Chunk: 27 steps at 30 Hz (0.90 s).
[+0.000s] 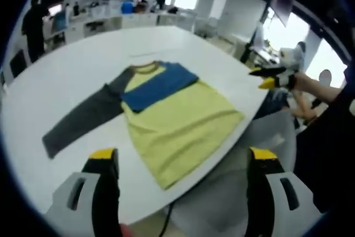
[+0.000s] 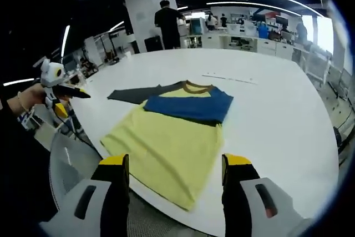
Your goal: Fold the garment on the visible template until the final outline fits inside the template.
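Lying flat near table [image 1: 66, 76] edge: shirt [image 1: 177, 120], one sleeve [image 1: 83, 117] outstretched, blue sleeve folded across chest. Left gripper [image 1: 183, 162] and right gripper [image 2: 173, 167] spread, empty. Risk: hem dragged overboard when pulled.

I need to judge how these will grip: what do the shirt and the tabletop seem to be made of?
The shirt looks like soft matte knit fabric: it lies limp with slight wrinkles, and one blue sleeve is folded over the chest. The tabletop looks like a smooth, hard white laminate or similar, showing faint sheen; the exact material is unclear.
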{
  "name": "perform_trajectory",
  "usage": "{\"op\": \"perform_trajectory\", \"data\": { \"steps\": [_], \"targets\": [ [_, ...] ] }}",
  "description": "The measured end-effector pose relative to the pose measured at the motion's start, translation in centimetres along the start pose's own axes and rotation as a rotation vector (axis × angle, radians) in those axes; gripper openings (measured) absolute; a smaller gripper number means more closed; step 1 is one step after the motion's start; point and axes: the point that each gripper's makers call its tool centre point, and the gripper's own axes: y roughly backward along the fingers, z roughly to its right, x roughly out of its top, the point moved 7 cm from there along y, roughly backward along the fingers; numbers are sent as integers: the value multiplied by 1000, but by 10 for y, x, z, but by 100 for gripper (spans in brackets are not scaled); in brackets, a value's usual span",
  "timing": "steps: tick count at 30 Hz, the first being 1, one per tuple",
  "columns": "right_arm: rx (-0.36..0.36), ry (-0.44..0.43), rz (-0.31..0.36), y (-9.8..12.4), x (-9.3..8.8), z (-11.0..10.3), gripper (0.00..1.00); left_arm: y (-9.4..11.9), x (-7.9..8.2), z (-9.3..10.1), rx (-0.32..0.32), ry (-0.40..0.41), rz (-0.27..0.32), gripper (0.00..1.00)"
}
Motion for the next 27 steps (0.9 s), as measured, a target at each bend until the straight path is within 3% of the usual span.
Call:
{"op": "perform_trajectory", "data": {
  "steps": [16,27],
  "targets": [
    [46,-39,39,6,6,0,99,9,3,-1,35,18,17,92],
    [28,-44,34,6,12,9,100,12,5,-13,55,51,38,92]
  ]
}}
